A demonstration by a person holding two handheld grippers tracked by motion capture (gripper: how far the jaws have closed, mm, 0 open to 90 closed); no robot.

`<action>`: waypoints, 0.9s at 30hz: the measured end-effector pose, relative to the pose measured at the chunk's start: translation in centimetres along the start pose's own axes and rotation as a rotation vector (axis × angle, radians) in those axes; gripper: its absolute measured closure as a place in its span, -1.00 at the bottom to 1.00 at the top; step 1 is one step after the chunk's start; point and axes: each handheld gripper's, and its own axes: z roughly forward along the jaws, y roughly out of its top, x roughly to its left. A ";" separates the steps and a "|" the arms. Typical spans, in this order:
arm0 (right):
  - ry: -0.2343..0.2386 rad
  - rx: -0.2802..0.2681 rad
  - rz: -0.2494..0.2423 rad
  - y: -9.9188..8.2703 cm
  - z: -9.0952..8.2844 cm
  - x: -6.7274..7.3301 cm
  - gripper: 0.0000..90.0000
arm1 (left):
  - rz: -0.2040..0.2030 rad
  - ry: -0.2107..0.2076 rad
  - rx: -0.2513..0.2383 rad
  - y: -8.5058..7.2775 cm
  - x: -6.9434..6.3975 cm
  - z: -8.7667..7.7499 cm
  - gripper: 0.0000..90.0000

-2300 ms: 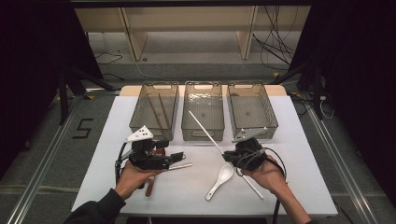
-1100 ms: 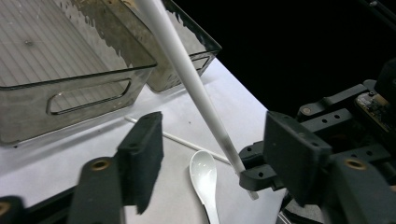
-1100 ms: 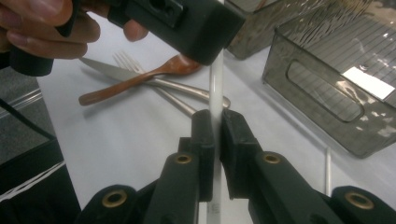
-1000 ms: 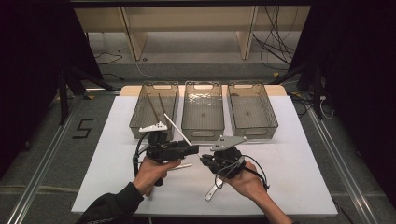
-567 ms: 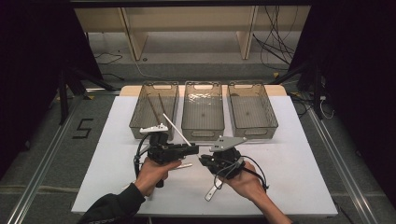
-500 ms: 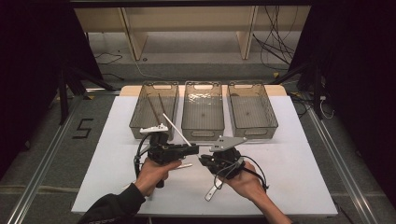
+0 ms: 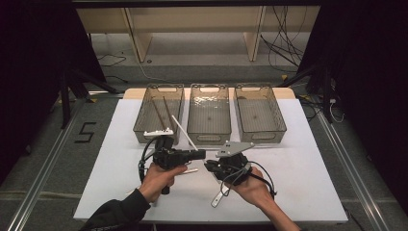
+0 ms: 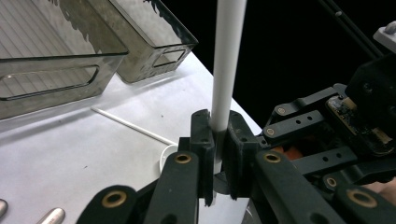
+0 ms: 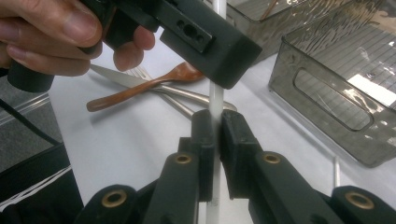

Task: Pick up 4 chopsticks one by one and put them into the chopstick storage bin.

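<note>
A long white chopstick (image 7: 184, 132) slants up from between the two grippers toward the left bin. In the left gripper view the chopstick (image 8: 225, 70) stands between the jaws of my left gripper (image 8: 218, 140), which have just been closing and now press on it. In the right gripper view my right gripper (image 9: 215, 126) is shut on the same chopstick (image 9: 215, 100) lower down. The left gripper (image 7: 202, 154) and right gripper (image 7: 209, 166) meet tip to tip at the table's front centre.
Three clear bins (image 7: 142, 126) (image 7: 208, 136) (image 7: 281, 126) stand in a row behind; the left one holds brown chopsticks (image 7: 158, 111). A white spoon (image 7: 219, 197) and a second white chopstick (image 8: 130, 128) lie on the white table (image 7: 312, 183). A wooden spoon (image 9: 140, 88) and metal cutlery (image 9: 187, 100) lie near the left hand.
The right gripper carried the white chopstick leftward to the left gripper. The left jaws then closed onto it. Both hands have since stayed still.
</note>
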 end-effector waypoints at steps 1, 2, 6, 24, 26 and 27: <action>0.002 -0.002 -0.003 0.0 0.0 0.0 0.87 | -0.007 -0.005 -0.002 0.0 0.1 0.0 0.84; 0.005 -0.004 -0.001 0.0 -0.1 0.0 0.87 | -0.012 -0.011 0.002 0.1 0.2 -0.1 0.85; 0.011 0.006 -0.001 0.0 -0.1 -0.1 0.81 | -0.005 0.009 0.013 0.2 0.2 -0.2 0.85; -0.019 0.049 0.090 -1.6 -3.3 -3.3 -0.05 | -0.027 0.072 -0.038 3.5 2.0 -4.6 0.85; -0.024 0.052 0.099 -1.9 -3.5 -3.5 -0.09 | -0.036 0.077 -0.045 3.9 2.3 -5.2 0.85; -0.027 0.057 0.105 -2.1 -3.6 -3.6 -0.11 | -0.040 0.080 -0.047 4.1 2.5 -5.4 0.85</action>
